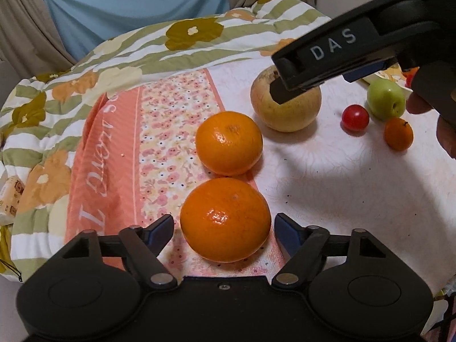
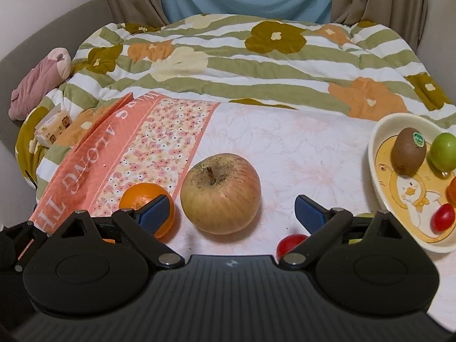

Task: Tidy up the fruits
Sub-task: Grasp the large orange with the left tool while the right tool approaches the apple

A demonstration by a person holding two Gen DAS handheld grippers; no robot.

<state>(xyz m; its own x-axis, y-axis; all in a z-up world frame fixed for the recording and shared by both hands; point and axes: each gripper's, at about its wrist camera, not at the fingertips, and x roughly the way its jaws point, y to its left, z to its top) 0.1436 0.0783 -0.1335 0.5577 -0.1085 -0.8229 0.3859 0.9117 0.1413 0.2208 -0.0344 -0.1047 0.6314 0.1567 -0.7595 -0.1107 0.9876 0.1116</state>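
**Both grippers open over loose fruit; plate partly filled**

Left wrist view. We see the left gripper with its jaws spread wide and holding nothing. The near orange lies on the cloth between the two blue pads, with a gap on each side. A second orange sits just beyond it, the two touching or nearly so; we cannot tell which. Further out lies the apple, its top partly covered by the right gripper, which reaches in from the upper right. From this angle we cannot tell how far that gripper is spread. Right of the apple, apart from it, a cherry tomato, a green fruit and a small orange fruit lie close together on the white sheet. A hand at the right edge is cut off by the frame.

Right wrist view. Here the right gripper is seen wide open and empty. The apple sits upright, stem up, between its fingers and slightly ahead of the pads, touching neither. One orange is half hidden behind the left pad; a cherry tomato and a sliver of green fruit are mostly hidden behind the right finger linkage. The heart-shaped plate, cut off at the right edge, holds a kiwi, a green fruit, a red cherry tomato and an orange item only partly in frame.
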